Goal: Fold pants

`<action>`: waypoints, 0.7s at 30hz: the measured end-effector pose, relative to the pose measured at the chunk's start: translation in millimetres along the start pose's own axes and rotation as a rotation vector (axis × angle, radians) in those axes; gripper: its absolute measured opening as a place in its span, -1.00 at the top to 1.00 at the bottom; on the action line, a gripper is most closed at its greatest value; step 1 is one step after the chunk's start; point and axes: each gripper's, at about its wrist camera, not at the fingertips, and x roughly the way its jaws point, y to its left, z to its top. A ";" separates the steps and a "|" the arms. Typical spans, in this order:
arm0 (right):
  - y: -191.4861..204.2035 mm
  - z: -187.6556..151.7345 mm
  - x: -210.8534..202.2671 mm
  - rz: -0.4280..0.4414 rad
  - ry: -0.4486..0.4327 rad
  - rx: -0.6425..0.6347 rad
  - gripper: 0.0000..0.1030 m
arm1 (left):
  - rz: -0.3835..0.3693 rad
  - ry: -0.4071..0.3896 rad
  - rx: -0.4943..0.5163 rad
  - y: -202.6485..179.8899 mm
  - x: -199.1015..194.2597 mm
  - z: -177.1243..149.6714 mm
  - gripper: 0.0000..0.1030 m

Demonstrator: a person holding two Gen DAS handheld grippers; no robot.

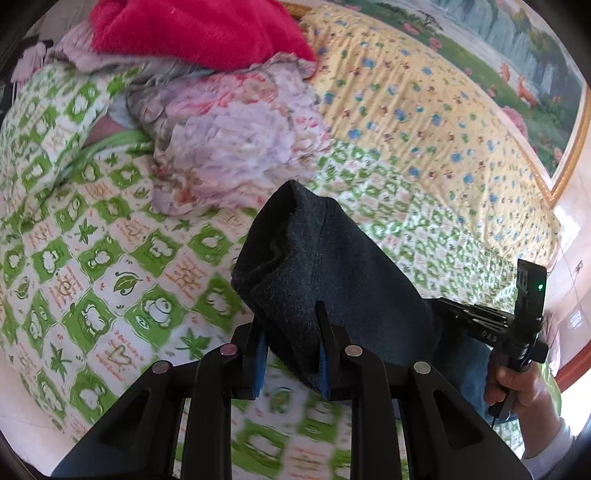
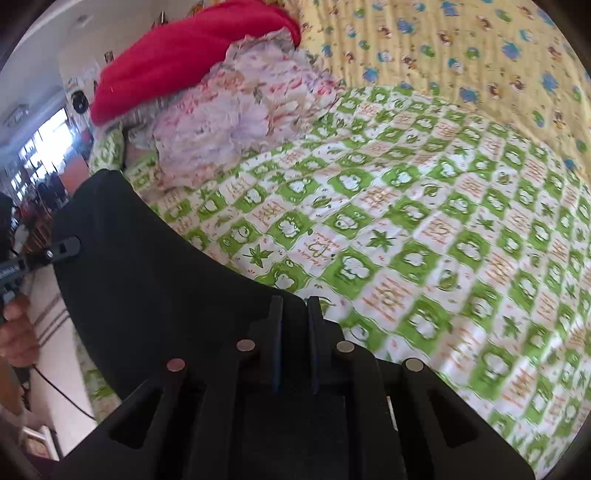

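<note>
The dark, fuzzy pants [image 1: 314,251] hang bunched above the bed, held up between both grippers. In the left wrist view my left gripper [image 1: 290,319] is shut on a thick fold of them, its blue pads pressed into the cloth. In the right wrist view the pants [image 2: 147,277] stretch as a black sheet from the left edge down to my right gripper [image 2: 295,308], which is shut on their edge with the fingers nearly together. A hand [image 1: 517,384] grips the right tool's handle at the lower right of the left wrist view. The rest of the pants is hidden below the tools.
A green-and-white checked bedspread [image 2: 406,221] covers the bed beneath. A crumpled floral cloth [image 1: 229,136] and a red blanket [image 1: 192,33] are piled at the far left. A yellow patterned sheet [image 1: 424,92] lies beyond, under a gold-framed landscape picture [image 1: 517,55].
</note>
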 end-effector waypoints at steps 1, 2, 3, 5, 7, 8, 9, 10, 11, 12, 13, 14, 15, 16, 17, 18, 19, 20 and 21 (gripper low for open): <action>2.1 -0.5 7.5 -0.015 0.009 -0.009 0.74 | 0.005 0.015 -0.003 7.1 6.9 -0.1 0.58; 1.9 -1.6 15.3 -0.021 0.017 -0.009 0.74 | 0.011 0.032 -0.004 11.9 14.6 -1.3 0.58; 0.9 -3.9 26.4 -0.022 0.039 -0.006 0.72 | 0.020 0.057 -0.006 18.0 24.3 -5.4 0.57; -3.7 -8.2 32.9 -0.041 0.052 0.005 0.60 | 0.044 0.102 -0.022 26.4 37.0 -9.9 0.55; -7.5 -9.3 26.2 -0.034 0.027 0.038 0.51 | 0.050 0.111 -0.038 30.7 36.6 -12.4 0.40; -9.2 -9.4 18.4 -0.035 0.011 0.059 0.50 | 0.054 0.104 -0.044 31.3 32.9 -12.8 0.37; -11.4 -9.9 6.2 -0.039 -0.008 0.077 0.50 | 0.063 0.084 -0.050 31.7 25.3 -12.8 0.30; -12.0 -10.9 -0.9 -0.039 -0.019 0.086 0.50 | 0.072 0.069 -0.054 31.7 19.0 -12.6 0.22; -13.9 -13.3 -15.4 -0.030 -0.041 0.105 0.50 | 0.081 0.055 -0.058 30.7 12.4 -12.8 0.17; -15.7 -16.9 -27.3 -0.019 -0.059 0.120 0.50 | 0.090 0.031 -0.065 28.9 2.5 -13.0 0.15; -16.9 -20.7 -37.8 -0.011 -0.072 0.134 0.47 | 0.090 0.021 -0.067 26.7 -3.3 -12.9 0.14; -17.8 -26.2 -49.1 -0.009 -0.083 0.145 0.43 | 0.088 0.015 -0.063 24.1 -8.9 -12.1 0.14; -18.2 -32.2 -58.6 -0.009 -0.093 0.153 0.31 | 0.087 0.008 -0.050 18.1 -14.2 -10.7 0.14; -18.1 -36.4 -64.6 -0.011 -0.101 0.161 0.21 | 0.086 0.004 -0.037 12.6 -17.2 -10.4 0.13; -18.9 -42.2 -72.3 -0.013 -0.110 0.173 0.18 | 0.082 0.002 -0.022 7.0 -19.7 -10.2 0.11; -20.0 -50.0 -80.6 -0.009 -0.118 0.187 0.18 | 0.072 0.004 -0.001 -2.4 -21.2 -10.4 0.04; -20.4 -56.1 -85.4 -0.007 -0.121 0.198 0.18 | 0.063 0.006 0.012 -8.3 -21.1 -10.7 -0.02; -21.2 -63.9 -91.2 -0.009 -0.123 0.210 0.18 | 0.051 0.010 0.030 -17.6 -19.6 -11.0 -0.02; -22.3 -72.5 -97.6 -0.013 -0.124 0.226 0.18 | 0.041 0.017 0.045 -24.5 -19.0 -11.7 -0.02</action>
